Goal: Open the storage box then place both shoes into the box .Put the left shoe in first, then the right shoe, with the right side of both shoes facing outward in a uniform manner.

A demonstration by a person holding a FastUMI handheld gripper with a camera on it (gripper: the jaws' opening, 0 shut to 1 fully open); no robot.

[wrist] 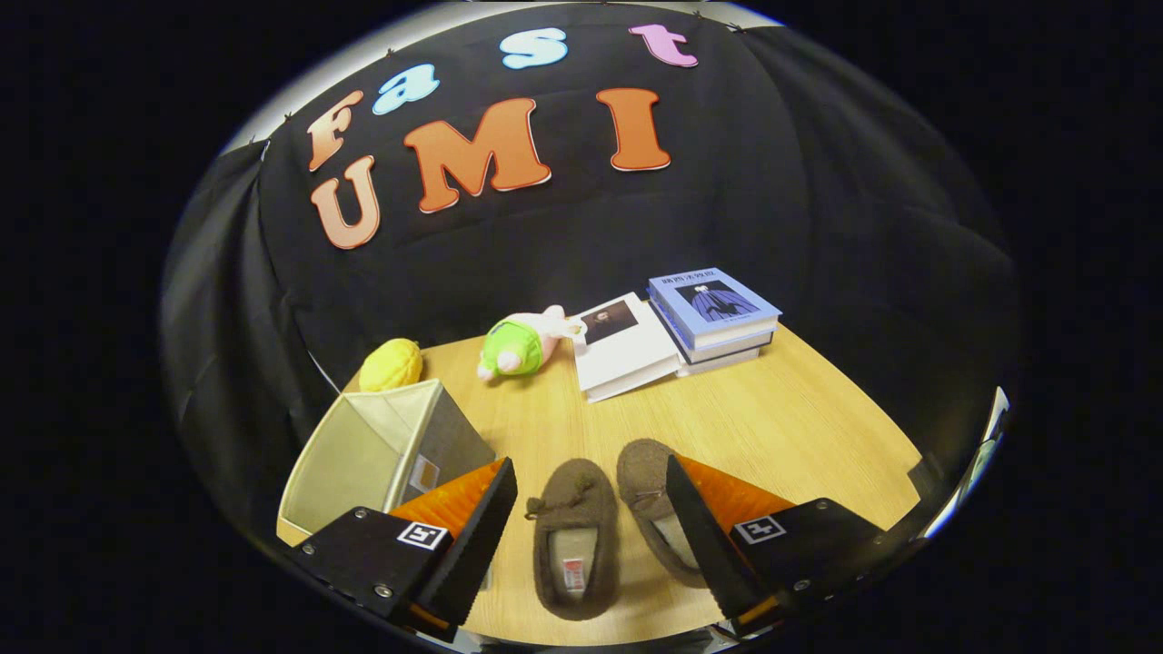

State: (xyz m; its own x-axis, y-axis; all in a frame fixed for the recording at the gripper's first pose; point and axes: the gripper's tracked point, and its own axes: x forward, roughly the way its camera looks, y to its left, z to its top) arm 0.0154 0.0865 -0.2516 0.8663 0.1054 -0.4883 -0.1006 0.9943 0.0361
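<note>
On the wooden table, a yellow lemon-like toy sits at the far left corner. Beside it along the far edge lies a green-and-pink plush toy. Next come a white book and a stack of books topped by a blue one.

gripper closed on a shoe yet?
No, the gripper is open, its fingers spread wide with one brown slipper lying on the table between them, neither finger pressing on it.
</note>
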